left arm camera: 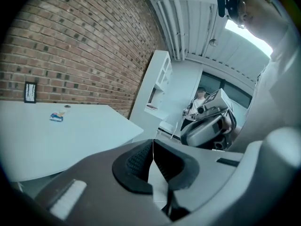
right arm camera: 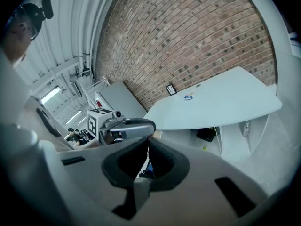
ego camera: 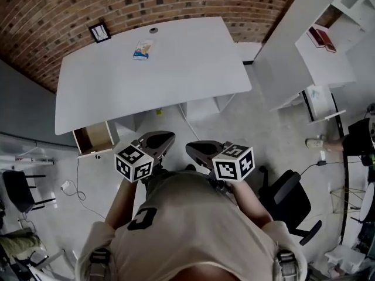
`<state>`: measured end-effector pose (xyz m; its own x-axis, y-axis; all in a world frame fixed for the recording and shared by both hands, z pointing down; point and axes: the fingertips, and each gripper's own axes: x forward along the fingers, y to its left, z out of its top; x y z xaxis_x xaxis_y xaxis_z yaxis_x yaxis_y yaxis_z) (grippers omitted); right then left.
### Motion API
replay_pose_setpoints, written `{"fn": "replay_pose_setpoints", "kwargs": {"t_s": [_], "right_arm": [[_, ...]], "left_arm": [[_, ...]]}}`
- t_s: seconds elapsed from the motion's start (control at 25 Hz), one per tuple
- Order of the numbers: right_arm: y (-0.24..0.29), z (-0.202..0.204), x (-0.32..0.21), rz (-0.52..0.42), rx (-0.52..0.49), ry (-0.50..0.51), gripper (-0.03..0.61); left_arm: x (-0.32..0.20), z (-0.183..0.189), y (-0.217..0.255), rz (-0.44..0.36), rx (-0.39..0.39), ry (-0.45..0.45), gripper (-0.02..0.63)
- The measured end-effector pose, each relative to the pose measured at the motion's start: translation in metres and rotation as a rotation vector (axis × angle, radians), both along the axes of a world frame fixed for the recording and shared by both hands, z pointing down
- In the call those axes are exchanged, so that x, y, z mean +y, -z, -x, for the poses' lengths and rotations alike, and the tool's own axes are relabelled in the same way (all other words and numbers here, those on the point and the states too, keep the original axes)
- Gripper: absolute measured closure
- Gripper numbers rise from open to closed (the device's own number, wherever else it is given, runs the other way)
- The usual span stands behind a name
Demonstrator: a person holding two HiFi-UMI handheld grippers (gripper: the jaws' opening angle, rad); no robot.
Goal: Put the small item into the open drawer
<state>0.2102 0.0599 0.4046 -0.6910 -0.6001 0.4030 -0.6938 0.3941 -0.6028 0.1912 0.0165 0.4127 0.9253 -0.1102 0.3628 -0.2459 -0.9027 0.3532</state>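
A white tabletop (ego camera: 176,81) stands by a brick wall (ego camera: 53,16). A small black frame (ego camera: 99,32) stands at its far left edge. A black office chair (ego camera: 291,202) stands on the floor at right, near white shelves (ego camera: 328,63) holding red books (ego camera: 322,38).

Two grippers: left gripper (ego camera: 170,136), right gripper (ego camera: 189,149). Ahead of their fingers (ego camera: 157,140): one white table (ego camera: 176,75), one small packet (ego camera: 142,50), one open drawer (ego camera: 94,138), one framed picture (ego camera: 99,32). Right of the fingers: one black office chair (ego camera: 290,201), one white shelf unit (ego camera: 331,63)
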Motion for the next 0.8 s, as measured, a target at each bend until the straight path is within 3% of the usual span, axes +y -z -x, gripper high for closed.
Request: {"fn": "replay_pose_setpoints", "kwargs": {"t_s": [0.4,0.8], "right_arm": [[-0.009,-0.059,0.016,0.045,-0.069,-0.073,0.572],[-0.012,-0.048,-0.028,0.077,-0.075,-0.078,0.572]], "left_arm": [[0.014,-0.067,-0.009,0.025,-0.058,-0.059,0.607],[-0.034,-0.044,-0.014,0.05,-0.053,-0.011,0.607]]}}
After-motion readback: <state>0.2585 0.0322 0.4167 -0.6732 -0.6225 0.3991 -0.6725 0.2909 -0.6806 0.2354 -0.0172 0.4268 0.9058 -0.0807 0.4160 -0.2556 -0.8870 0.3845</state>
